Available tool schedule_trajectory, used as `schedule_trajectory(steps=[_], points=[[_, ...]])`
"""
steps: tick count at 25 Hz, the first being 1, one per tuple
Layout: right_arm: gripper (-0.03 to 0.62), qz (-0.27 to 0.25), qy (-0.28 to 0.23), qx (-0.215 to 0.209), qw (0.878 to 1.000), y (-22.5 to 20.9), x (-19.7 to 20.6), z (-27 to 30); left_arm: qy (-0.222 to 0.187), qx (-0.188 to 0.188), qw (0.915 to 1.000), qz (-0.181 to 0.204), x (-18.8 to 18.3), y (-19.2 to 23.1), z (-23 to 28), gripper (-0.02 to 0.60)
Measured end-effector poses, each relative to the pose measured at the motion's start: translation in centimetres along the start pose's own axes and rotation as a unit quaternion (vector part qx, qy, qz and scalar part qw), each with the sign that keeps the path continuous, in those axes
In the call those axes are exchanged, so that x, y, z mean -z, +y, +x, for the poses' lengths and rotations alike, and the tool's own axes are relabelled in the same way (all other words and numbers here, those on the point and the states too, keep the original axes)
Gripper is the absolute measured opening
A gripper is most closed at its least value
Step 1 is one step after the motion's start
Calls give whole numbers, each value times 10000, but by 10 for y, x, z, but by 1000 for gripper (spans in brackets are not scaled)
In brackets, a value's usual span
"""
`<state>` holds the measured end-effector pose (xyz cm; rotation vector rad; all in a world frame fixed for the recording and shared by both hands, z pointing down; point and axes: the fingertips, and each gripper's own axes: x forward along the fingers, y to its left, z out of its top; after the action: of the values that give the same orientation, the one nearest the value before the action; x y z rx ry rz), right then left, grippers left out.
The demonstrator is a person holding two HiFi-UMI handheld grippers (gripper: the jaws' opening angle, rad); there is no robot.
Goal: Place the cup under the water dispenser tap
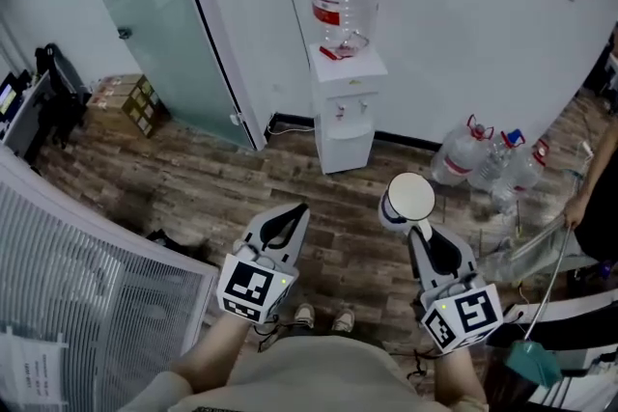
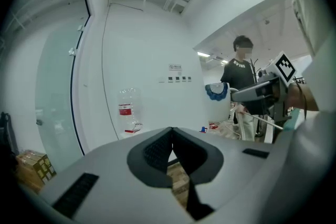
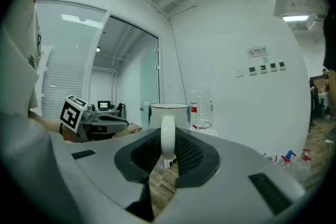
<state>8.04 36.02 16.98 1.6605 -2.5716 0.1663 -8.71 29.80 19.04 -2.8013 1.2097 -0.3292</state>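
A white cup hangs over the wooden floor, held by its handle in my right gripper, which is shut on it; the cup stands upright just beyond the pads. The white water dispenser stands against the far wall with a clear bottle on top; its tap recess faces me, some way ahead of the cup. In the right gripper view the bottle shows behind the cup. My left gripper is shut with nothing in it, level with the right one; its pads meet.
Several spare water bottles lie on the floor right of the dispenser. A glass door stands at the left, cardboard boxes beside it. A person stands at the right, with a hand near a pole. A white slatted barrier fills the near left.
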Motion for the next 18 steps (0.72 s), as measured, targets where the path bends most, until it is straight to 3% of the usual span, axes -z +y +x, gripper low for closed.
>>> schedule_trajectory(steps=[18], points=[[64,211,74,-15,9997,-63,30,34,22,-230,9997,-16,8,6,49,6]])
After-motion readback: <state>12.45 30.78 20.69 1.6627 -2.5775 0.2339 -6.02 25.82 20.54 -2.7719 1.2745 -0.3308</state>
